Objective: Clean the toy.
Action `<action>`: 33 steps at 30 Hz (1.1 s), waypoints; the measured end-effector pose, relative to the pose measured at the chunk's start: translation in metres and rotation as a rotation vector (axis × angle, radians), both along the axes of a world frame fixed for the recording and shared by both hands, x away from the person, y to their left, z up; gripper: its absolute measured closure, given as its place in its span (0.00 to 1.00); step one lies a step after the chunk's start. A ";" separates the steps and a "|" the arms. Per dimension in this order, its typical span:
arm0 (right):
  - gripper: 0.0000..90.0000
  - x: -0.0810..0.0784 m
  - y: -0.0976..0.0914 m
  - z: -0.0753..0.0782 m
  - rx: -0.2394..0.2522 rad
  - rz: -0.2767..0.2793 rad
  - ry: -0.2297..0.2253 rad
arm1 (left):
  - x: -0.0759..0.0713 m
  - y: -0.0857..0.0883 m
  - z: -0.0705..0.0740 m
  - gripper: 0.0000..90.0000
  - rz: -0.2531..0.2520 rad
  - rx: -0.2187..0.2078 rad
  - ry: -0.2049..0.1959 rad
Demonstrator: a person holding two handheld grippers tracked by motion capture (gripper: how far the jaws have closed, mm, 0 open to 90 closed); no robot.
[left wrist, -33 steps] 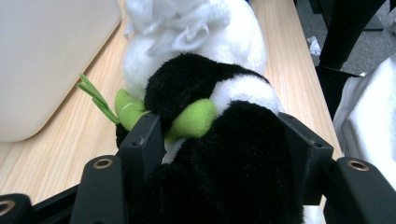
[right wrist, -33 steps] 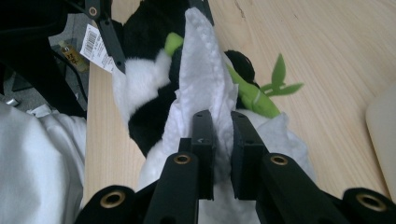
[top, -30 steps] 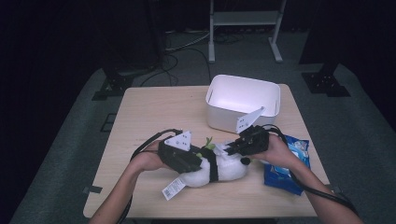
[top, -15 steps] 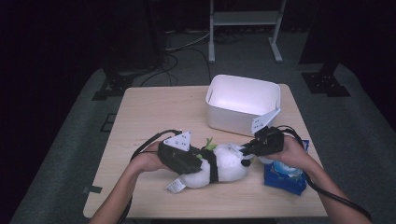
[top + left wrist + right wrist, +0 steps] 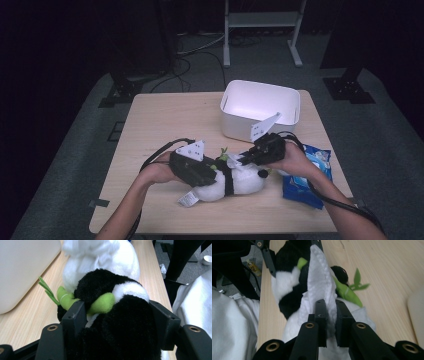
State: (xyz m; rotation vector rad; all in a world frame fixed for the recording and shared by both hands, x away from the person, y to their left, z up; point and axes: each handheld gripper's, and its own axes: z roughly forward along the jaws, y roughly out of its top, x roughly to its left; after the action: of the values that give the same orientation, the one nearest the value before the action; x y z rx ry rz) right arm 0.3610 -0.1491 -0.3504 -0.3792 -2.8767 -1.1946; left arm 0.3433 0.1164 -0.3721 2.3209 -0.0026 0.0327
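Note:
A black-and-white panda plush [image 5: 242, 184] lies on its side near the table's front edge, with a green bamboo sprig [image 5: 65, 299] at its paws. My left gripper [image 5: 212, 175] straddles its black middle [image 5: 117, 325]. Its jaws have just been opening a little, but the plush still fills the gap and bulges against both pads. My right gripper [image 5: 239, 160] sits over the panda's head end, shut on a white textured tissue [image 5: 320, 282] that stands up from its jaws against the plush [image 5: 287, 287].
A white plastic bin [image 5: 260, 106] stands behind the panda, at the back right of the table [image 5: 165, 125]. A blue packet [image 5: 306, 181] lies right of the plush, under my right forearm. A white label [image 5: 188, 199] trails from the toy.
The right gripper swung right toward the blue packet, then came back to the panda's head end. The left hand and the plush have stayed put.

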 end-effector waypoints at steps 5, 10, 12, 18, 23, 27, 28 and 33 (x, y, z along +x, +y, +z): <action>0.91 0.006 0.007 -0.004 -0.025 0.004 0.029 | -0.001 -0.001 0.002 0.33 0.013 0.006 0.026; 0.91 -0.001 0.006 -0.010 -0.052 0.011 0.062 | -0.003 -0.002 0.005 0.32 -0.009 -0.020 0.072; 0.91 -0.003 0.005 -0.013 -0.048 0.020 0.064 | -0.005 -0.002 0.009 0.34 -0.009 -0.027 0.077; 0.91 -0.011 0.002 -0.020 -0.041 0.032 0.088 | 0.000 0.002 0.016 0.34 0.036 -0.043 0.088; 0.91 -0.012 0.005 -0.018 -0.067 0.053 0.090 | 0.002 0.000 0.001 0.30 0.049 0.024 0.145; 0.91 -0.013 0.011 -0.007 -0.059 0.047 0.042 | -0.001 -0.005 -0.009 0.21 0.036 0.055 0.203; 0.91 -0.013 0.011 -0.007 -0.059 0.047 0.042 | -0.001 -0.005 -0.009 0.20 0.036 0.055 0.203; 0.91 -0.009 0.018 -0.011 -0.083 0.045 0.040 | -0.003 -0.011 -0.016 0.20 0.032 0.074 0.219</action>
State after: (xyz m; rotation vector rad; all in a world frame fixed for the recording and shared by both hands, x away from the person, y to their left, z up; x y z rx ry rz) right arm 0.3521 -0.1307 -0.3613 -0.3334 -2.8910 -1.0513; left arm 0.3402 0.1051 -0.3879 2.3869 0.1453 -0.2085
